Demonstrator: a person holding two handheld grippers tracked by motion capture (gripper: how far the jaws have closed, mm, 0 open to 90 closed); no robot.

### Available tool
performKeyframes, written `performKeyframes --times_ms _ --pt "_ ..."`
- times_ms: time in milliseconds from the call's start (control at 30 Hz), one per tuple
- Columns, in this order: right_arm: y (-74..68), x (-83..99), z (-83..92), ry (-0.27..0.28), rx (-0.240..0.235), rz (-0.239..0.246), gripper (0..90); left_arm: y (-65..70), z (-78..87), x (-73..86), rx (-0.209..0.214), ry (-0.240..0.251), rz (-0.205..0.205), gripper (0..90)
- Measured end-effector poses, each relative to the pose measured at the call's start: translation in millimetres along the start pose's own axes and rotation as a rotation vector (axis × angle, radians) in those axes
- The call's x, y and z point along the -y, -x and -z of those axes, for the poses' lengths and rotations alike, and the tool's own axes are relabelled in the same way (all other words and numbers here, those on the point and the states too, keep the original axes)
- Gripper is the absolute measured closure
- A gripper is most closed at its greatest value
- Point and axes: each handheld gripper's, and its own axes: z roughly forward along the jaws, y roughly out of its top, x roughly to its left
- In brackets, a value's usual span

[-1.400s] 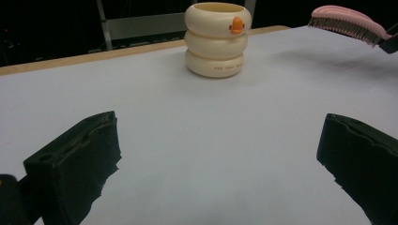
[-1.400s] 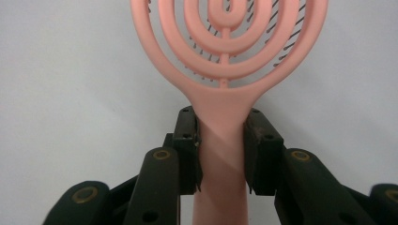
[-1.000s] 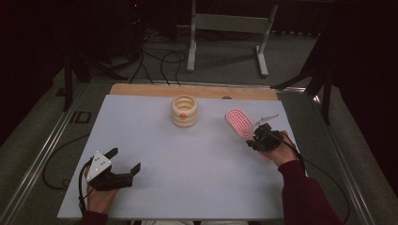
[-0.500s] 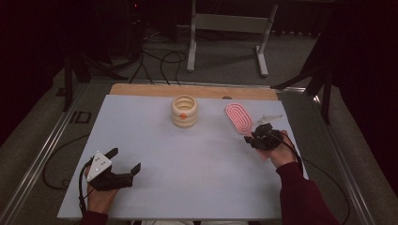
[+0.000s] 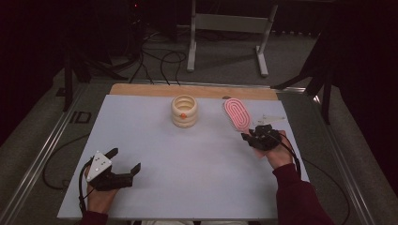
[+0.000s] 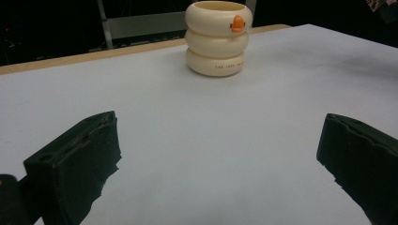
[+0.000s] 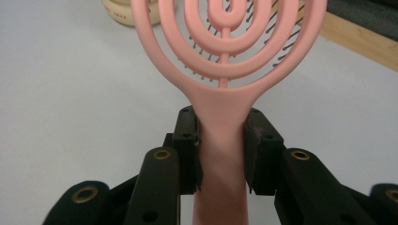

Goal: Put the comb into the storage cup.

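Note:
A pink hairbrush (image 5: 237,115) with a looped open head is held by its handle in my right gripper (image 5: 253,137), above the table's right side. In the right gripper view the black jaws press on both sides of the hairbrush's handle (image 7: 221,140), bristles pointing away and down; my right gripper (image 7: 221,151) is shut on it. A cream ringed cup (image 5: 184,111) with an orange spot stands at the back middle, also seen as the cream cup (image 6: 217,37) ahead of my left gripper (image 6: 216,154). My left gripper (image 5: 124,161) rests open near the front left with nothing between its jaws.
The white table top (image 5: 187,178) has a wooden strip (image 5: 187,90) along its far edge. A clear thin item (image 5: 272,118) lies right of the brush. Cables and a metal stand (image 5: 225,28) are on the floor behind.
My right gripper has drifted slightly with the hairbrush, which now stands a little more upright. The left gripper has not moved.

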Motion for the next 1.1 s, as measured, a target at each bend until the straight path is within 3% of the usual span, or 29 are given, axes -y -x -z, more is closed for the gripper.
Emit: performKeyframes --times_ms 533,733,1100 --pt "-10.4 -1.9 0.7 0.099 -0.006 -0.012 69.9 -0.6 -0.2 0.1 -0.001 -0.007 0.001 0.3" --pt "-15.8 3.2 1.6 0.153 -0.028 -0.043 69.9 -0.6 -0.3 0.2 -0.002 -0.009 0.002 0.4" --pt "-32.5 12.5 -0.6 0.209 -0.03 -0.008 69.9 -0.3 -1.3 0.6 -0.002 -0.014 0.002 0.4"
